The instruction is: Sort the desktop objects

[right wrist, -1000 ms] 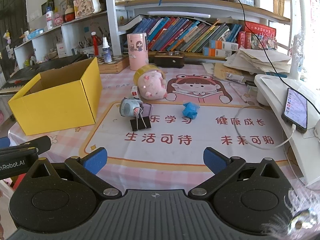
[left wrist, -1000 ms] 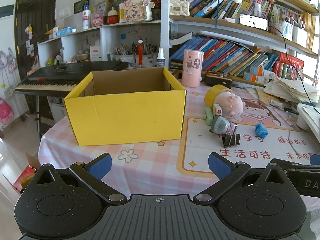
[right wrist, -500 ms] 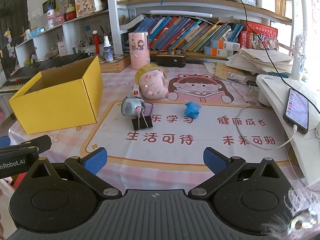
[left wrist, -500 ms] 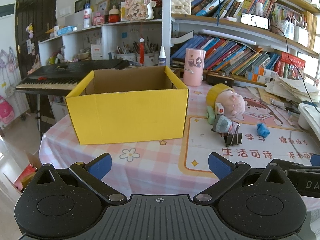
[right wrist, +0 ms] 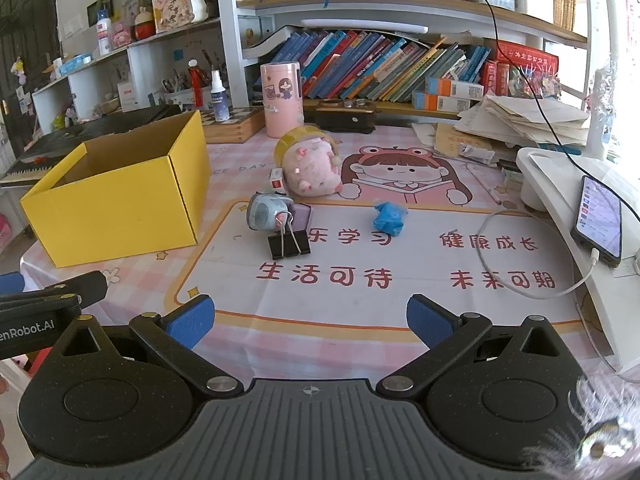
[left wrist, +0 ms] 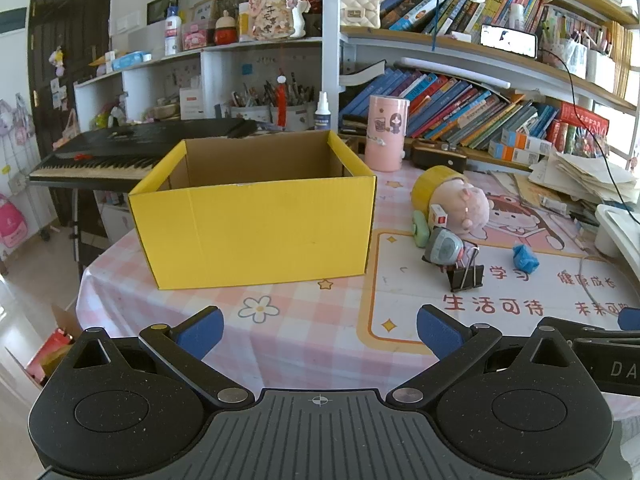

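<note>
An open yellow cardboard box [left wrist: 256, 224] stands on the pink checked tablecloth, also in the right wrist view [right wrist: 116, 204]. Right of it lie a pink plush pig [right wrist: 316, 170] against a yellow tape roll [right wrist: 296, 136], a small grey gadget [right wrist: 264, 212], a black binder clip [right wrist: 289, 242], a crumpled blue wrapper [right wrist: 387, 219] and a small white-and-red box [right wrist: 277, 179]. My left gripper [left wrist: 318, 328] is open and empty, near the table's front edge facing the box. My right gripper [right wrist: 310, 316] is open and empty, short of the binder clip.
A pink cylinder [right wrist: 281, 98] stands behind the plush. Bookshelves [right wrist: 380, 64] line the back. A white stand [right wrist: 560, 184] with a phone [right wrist: 598, 220] and a looped white cable [right wrist: 520, 256] sits at the right. A keyboard [left wrist: 120, 156] stands behind the box.
Both grippers have drifted slightly; the scene shifts a little in each view. Both stay open and empty, and no object on the table has moved.
</note>
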`<control>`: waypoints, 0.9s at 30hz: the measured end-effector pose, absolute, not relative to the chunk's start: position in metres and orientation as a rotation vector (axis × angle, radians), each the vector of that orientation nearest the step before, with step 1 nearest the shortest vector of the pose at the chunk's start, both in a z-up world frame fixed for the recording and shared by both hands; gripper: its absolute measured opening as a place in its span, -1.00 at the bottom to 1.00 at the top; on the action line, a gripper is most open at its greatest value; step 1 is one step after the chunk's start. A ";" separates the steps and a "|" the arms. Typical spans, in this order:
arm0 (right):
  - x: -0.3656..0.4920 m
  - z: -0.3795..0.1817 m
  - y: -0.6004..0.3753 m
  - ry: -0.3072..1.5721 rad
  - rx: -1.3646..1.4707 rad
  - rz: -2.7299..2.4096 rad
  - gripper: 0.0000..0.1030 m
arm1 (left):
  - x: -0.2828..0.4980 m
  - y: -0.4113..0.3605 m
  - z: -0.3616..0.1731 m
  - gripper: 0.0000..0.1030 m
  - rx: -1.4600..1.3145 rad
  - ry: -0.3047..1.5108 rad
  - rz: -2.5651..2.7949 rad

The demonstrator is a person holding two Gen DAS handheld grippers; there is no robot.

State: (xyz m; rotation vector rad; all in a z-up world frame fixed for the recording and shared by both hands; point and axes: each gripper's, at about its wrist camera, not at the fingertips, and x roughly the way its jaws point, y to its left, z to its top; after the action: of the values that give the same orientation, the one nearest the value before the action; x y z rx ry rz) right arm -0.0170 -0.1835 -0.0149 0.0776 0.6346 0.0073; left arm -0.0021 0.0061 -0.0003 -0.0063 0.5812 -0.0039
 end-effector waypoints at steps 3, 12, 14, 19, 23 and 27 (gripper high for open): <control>-0.017 -0.015 -0.183 0.635 0.077 0.007 1.00 | -0.002 0.006 0.000 1.00 -0.007 0.581 -0.004; -0.017 -0.015 -0.183 0.635 0.078 0.008 1.00 | 0.000 0.005 -0.001 1.00 -0.010 0.579 -0.010; -0.017 -0.015 -0.183 0.634 0.078 0.009 1.00 | 0.000 0.005 -0.001 1.00 -0.010 0.580 -0.010; -0.015 -0.015 -0.182 0.637 0.079 0.015 1.00 | 0.002 0.005 -0.002 1.00 -0.010 0.580 -0.019; -0.015 -0.014 -0.182 0.637 0.086 0.025 1.00 | 0.004 0.005 -0.002 1.00 -0.007 0.579 -0.022; -0.016 -0.013 -0.180 0.632 0.081 0.027 1.00 | 0.004 0.005 -0.002 1.00 -0.008 0.578 -0.026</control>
State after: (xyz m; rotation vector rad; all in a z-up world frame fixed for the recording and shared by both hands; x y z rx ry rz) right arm -0.0155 -0.1798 -0.0128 0.0813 0.6325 0.0269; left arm 0.0044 0.0046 -0.0023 -0.0082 0.5780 -0.0264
